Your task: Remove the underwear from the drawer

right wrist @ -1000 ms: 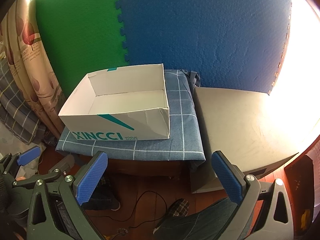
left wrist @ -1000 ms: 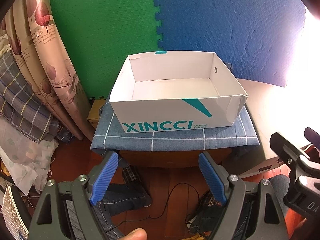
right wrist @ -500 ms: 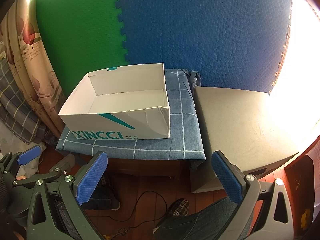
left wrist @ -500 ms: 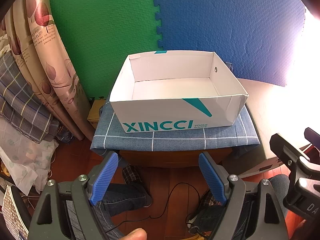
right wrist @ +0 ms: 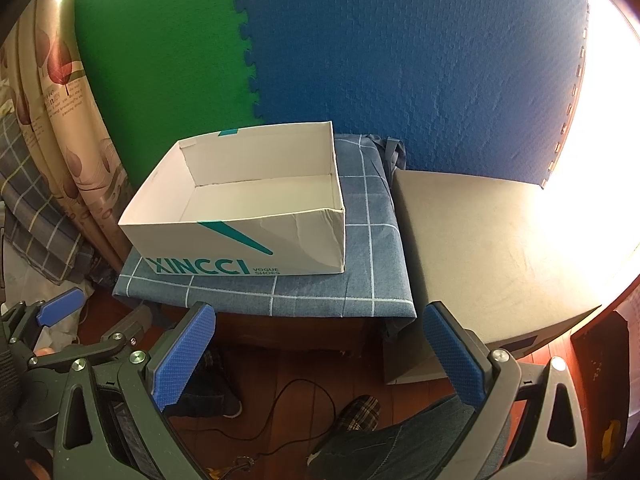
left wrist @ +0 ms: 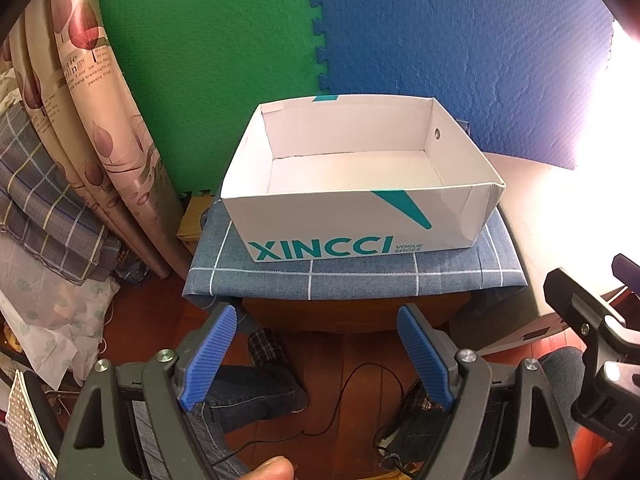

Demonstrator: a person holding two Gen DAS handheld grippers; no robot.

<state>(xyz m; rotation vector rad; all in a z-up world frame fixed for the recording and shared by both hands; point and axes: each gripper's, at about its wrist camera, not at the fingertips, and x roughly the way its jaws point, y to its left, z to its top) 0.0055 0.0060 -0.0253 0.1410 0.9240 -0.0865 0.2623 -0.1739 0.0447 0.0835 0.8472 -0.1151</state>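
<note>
A white open shoe box marked XINCCI [left wrist: 360,216] [right wrist: 240,248] stands on a blue checked cloth [left wrist: 352,280] [right wrist: 360,280] over a dark wooden cabinet [left wrist: 356,316]. The box looks empty inside. No underwear shows in either view, and no drawer front can be made out. My left gripper [left wrist: 316,356] is open and empty, below and in front of the cabinet. My right gripper [right wrist: 320,356] is open and empty, at the same height, to the right of the left one.
A grey flat-topped block [right wrist: 492,248] stands right of the cabinet. Green and blue foam mats [left wrist: 360,32] cover the wall behind. A curtain [left wrist: 100,128] and folded plaid bedding [left wrist: 36,208] are at the left. A cable [right wrist: 296,404] and the person's legs lie on the wooden floor.
</note>
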